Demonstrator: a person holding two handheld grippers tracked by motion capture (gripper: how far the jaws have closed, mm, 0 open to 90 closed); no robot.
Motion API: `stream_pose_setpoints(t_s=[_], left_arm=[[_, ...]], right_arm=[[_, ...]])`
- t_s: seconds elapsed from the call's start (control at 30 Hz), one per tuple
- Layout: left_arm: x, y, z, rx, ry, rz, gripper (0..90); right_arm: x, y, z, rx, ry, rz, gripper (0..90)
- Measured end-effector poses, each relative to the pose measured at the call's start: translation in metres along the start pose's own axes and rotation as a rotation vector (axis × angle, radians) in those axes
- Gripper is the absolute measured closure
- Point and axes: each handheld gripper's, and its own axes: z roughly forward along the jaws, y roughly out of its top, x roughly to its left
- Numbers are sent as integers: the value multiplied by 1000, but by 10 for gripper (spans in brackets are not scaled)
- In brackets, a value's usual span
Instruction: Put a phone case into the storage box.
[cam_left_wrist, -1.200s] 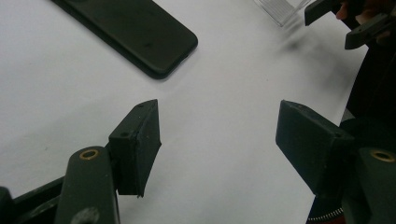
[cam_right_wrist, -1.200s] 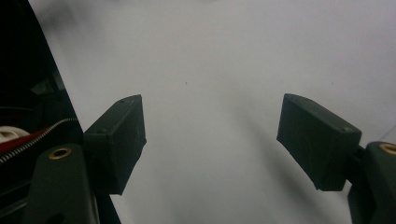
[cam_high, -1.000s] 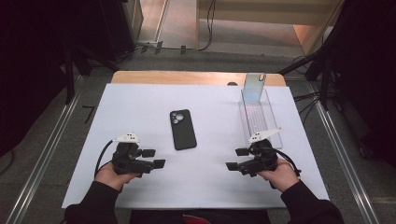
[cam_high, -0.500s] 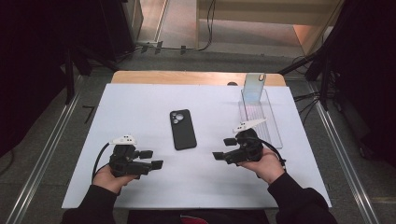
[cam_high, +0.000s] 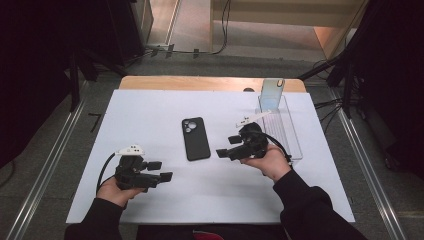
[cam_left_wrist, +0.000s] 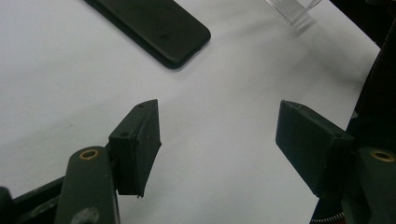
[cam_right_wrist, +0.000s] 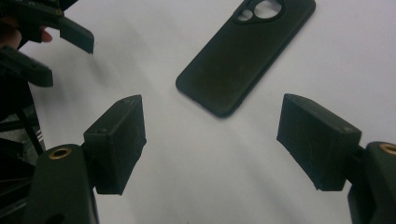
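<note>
I am holding the right hand-held gripper (cam_high: 224, 148) just right of the black phone (cam_high: 195, 138) lying camera-side up mid-table (cam_high: 150, 115), jaws apart and empty; the left hand-held gripper (cam_high: 164, 171) is resting near-left, also apart

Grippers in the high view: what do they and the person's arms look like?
Both the left gripper and the right gripper are black, two-jawed, each topped by a pale three-cornered plate with small dark marks. A black cable loops from each. Jaw pads are blocky and matte black, with brass-coloured pivot rings. Sleeves are dark, long.
</note>
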Motion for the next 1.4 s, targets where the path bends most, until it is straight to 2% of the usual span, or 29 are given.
stream_pose_setpoints(t_s=[0.33, 0.83, 1.1, 1.3, 1.4], left_arm=[[0, 1, 1, 4, -4, 0, 309], [0, 0, 1, 8, 0, 6, 309], [0, 0, 0, 6, 7, 10, 309], [-1, 0, 0, 8, 6, 13, 309], [-1, 0, 0, 10, 6, 15, 309]], right_arm=[[-5, 26, 23, -1, 11, 27, 217], [-7, 51, 63, 20, 13, 21, 231], [2, 59, 89, 62, 26, 21, 289], [9, 64, 108, 74, 35, 19, 300], [12, 65, 116, 74, 40, 18, 338]])
